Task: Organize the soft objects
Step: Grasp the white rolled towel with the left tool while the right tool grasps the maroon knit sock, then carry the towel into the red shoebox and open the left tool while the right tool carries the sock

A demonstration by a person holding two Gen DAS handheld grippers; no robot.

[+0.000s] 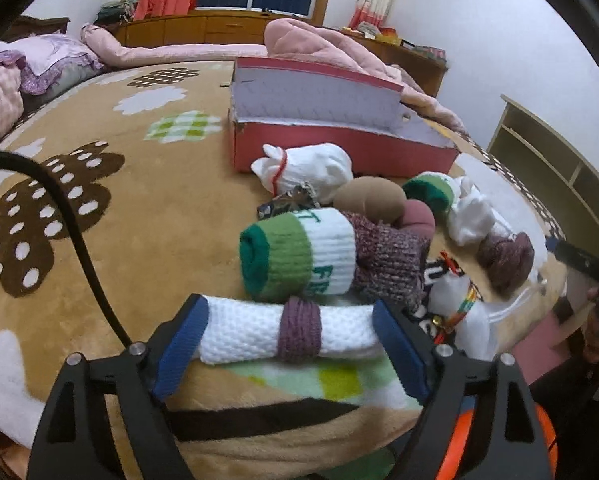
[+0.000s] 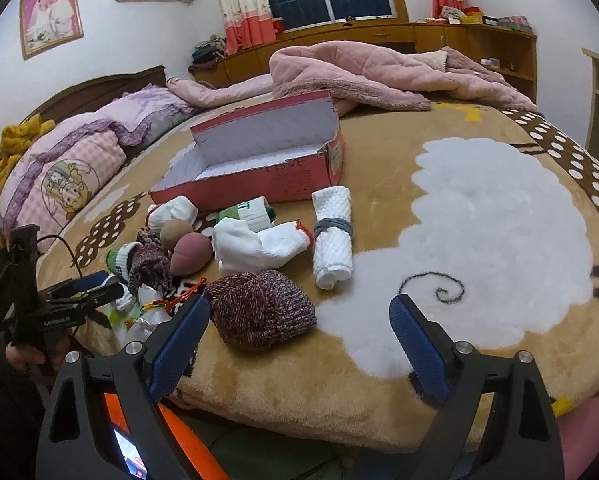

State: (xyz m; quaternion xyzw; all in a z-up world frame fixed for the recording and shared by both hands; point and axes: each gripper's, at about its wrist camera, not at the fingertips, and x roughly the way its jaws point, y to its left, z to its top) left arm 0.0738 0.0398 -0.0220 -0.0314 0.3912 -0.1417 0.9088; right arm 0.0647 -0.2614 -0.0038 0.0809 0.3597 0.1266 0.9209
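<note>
Rolled white towel (image 1: 287,334), soft and light, sits clamped endwise in the left hand-held gripper (image 1: 289,344), nearer than the pink box (image 1: 339,152); right hand-held gripper (image 2: 299,344) gapes empty.

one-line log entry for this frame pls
left gripper: around white rolled towel, lengthwise, grip unclear | right gripper: open, empty, near knit hat | pink box: open, looks empty

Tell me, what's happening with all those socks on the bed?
Someone is tidying soft things on the bed. The left tool is closed around a rolled white towel with a purple band. The right tool is open and empty, near a knitted maroon hat. The pink box looks empty.
</note>
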